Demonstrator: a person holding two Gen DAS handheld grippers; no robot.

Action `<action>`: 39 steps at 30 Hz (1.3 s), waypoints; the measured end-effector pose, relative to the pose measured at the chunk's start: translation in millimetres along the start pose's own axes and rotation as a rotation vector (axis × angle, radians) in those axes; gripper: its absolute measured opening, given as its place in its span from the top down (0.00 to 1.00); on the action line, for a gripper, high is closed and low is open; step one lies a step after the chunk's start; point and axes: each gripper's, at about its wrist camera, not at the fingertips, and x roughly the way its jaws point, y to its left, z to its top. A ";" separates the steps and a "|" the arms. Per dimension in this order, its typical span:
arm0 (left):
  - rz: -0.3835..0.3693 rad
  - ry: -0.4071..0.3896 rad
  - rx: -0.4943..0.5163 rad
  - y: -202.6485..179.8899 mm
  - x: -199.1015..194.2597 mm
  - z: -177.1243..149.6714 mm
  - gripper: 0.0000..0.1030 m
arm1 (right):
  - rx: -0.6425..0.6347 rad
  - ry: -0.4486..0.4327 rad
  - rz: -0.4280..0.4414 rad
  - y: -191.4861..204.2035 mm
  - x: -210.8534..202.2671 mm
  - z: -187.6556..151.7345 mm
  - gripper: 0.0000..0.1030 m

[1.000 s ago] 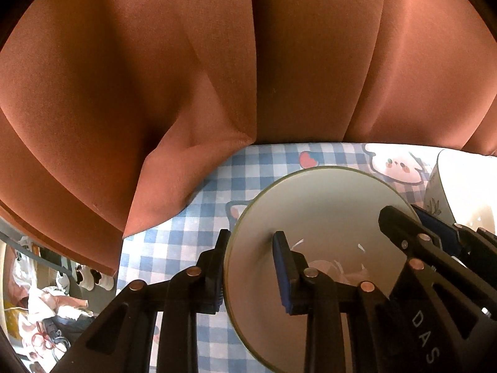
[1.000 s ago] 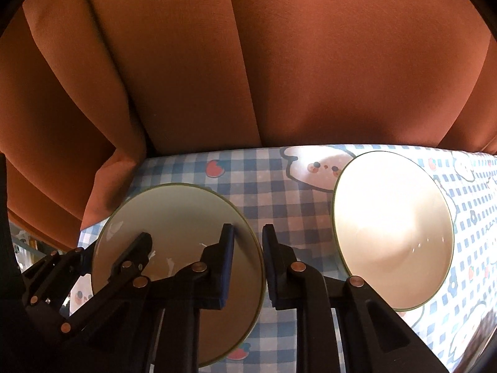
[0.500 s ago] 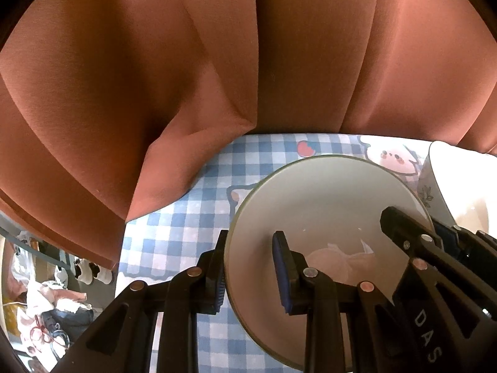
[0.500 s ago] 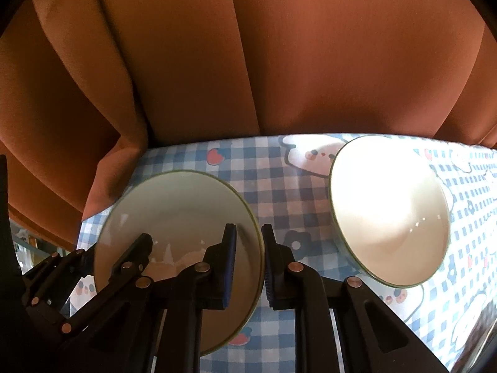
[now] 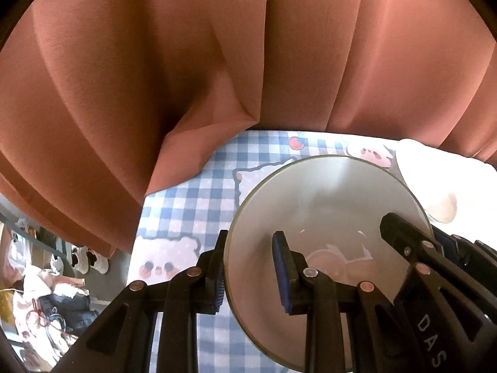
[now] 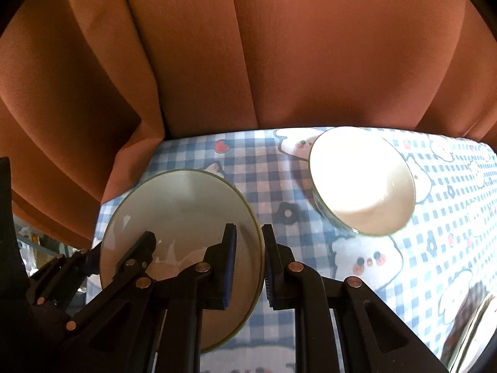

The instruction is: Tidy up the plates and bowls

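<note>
A pale bowl with a thin green rim (image 5: 326, 205) hangs above the checked tablecloth, held from both sides. My left gripper (image 5: 250, 239) is shut on its left rim, one finger outside the wall and one inside. In the right wrist view the same bowl (image 6: 186, 211) sits lower left, and my right gripper (image 6: 248, 230) is shut on its right rim. Each gripper shows in the other's view, across the bowl. A second white bowl (image 6: 363, 183) stands on the cloth to the right, brightly lit, and its edge (image 5: 435, 180) reaches into the left wrist view.
The blue-and-white checked tablecloth (image 6: 264, 161) with cartoon animals covers the table. A rust-coloured curtain (image 6: 279, 46) hangs right behind the table's far edge. Left of the table, shoes and clothes lie on the floor (image 5: 46, 295). A dark, blurred object (image 6: 472, 326) sits at the lower right.
Both grippers have risen together with the green-rimmed bowl. More tablecloth shows beneath and beyond it, and the white bowl sits farther off in both views.
</note>
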 end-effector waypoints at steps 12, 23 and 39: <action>-0.003 -0.042 0.020 -11.2 -58.3 -30.4 0.75 | 0.012 -0.054 0.000 -4.9 -57.1 -30.8 0.81; 0.056 -0.071 -0.007 -48.2 -114.0 -76.5 0.75 | -0.008 -0.091 0.045 -38.1 -105.2 -64.4 0.81; 0.114 -0.090 -0.085 -116.4 -166.1 -133.4 0.75 | -0.088 -0.126 0.137 -113.8 -169.9 -118.8 0.81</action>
